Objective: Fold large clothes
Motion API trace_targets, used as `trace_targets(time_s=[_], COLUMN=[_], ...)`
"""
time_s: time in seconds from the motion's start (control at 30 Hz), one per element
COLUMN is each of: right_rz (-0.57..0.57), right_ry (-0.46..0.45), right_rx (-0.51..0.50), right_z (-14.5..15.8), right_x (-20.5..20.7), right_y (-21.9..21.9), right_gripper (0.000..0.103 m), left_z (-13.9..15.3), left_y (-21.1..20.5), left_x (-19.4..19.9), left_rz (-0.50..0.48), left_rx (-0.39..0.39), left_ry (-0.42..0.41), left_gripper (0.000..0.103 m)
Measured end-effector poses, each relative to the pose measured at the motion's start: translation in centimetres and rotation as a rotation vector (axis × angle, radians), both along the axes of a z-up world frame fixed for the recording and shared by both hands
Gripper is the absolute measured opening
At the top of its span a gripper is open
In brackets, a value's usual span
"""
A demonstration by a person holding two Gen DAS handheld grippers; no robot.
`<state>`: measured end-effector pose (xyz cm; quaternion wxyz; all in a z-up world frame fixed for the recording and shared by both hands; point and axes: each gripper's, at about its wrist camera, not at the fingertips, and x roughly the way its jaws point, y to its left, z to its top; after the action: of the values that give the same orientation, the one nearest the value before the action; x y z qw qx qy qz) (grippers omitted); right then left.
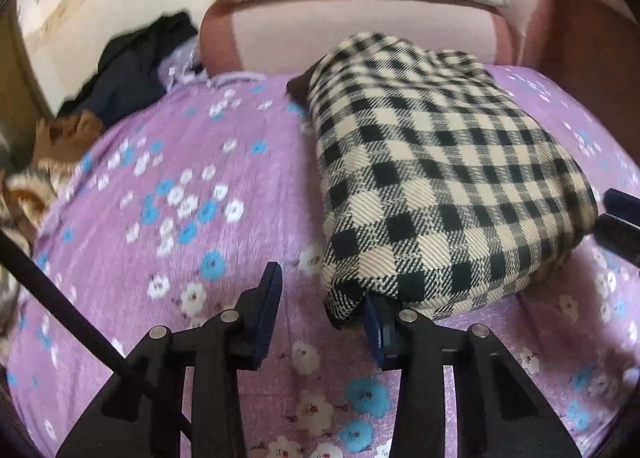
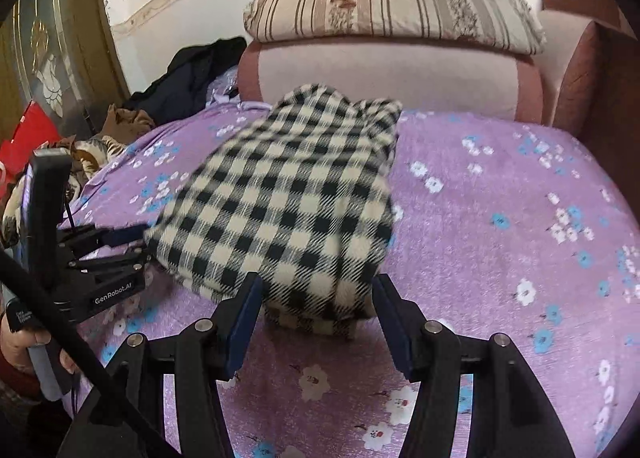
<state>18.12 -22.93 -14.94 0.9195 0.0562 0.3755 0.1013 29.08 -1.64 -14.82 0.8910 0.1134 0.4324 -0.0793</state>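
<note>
Checked folded garment (image 2: 280, 210) between open right tongs (image 2: 316, 318), beside left tongs (image 1: 320, 298)

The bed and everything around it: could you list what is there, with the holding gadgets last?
Checked garment: one, black and cream, folded in a bundle on the bed.
Bedspread: one, purple with white and blue flowers, covering the bed.
Striped pillow: one, beige and brown, on top of the headboard.
Headboard: one, pink with darker trim, behind the bed.
Dark clothes: a heap, black, at the far left of the bed.
Brown cloth: one piece, beside the dark clothes.
Red bag: one, far left.
Left gripper: black, blue-padded fingers open, at the bundle's near left corner.
Right gripper: black, blue-padded fingers open either side of the bundle's near end.
Hand: one, holding the left gripper's handle.
</note>
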Motion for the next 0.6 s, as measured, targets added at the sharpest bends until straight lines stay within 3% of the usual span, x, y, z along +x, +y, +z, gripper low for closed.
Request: trace_targets(time_s=[0.13,0.2,0.3,0.37,0.4,0.5,0.6], right_rz=[-0.019,-0.011,-0.009,-0.050,-0.068,-0.104,-0.131], right_ry=[-0.040,-0.024,0.048,0.123,0.165,0.216,0.164], right_rx=[-0.018,-0.005,0.039,0.059,0.063,0.104,0.099], right_z=[1.1,1.0,-0.4,-2.5,-3.4,-4.1,-2.0], right_x=[0.3,1.2,3.0,4.3,4.7,4.9,4.3], right_y=[0.3,0.4,0.0,-1.3,-1.9,-3.8,-5.0], right_gripper=[0.061,0.050,0.033,0.030,0.023,0.022,0.023], left_z=[-0.8,-0.8,-1.1,-1.2,-1.3,-0.6,0.7], left_y=[0.6,0.6,0.5,0.7,0.8,1.1,1.6], left_x=[0.6,0.6,0.4,0.6,0.6,0.4,0.0], left_rz=[0.032,0.034,0.038,0.040,0.038,0.024,-0.002], left_rx=[-0.037,-0.044,-0.041,-0.047,-0.052,-0.068,-0.087], left_ry=[0.052,0.055,0.059,0.066,0.071,0.085,0.076], left_gripper=[0.036,0.036,0.036,0.036,0.036,0.036,0.036])
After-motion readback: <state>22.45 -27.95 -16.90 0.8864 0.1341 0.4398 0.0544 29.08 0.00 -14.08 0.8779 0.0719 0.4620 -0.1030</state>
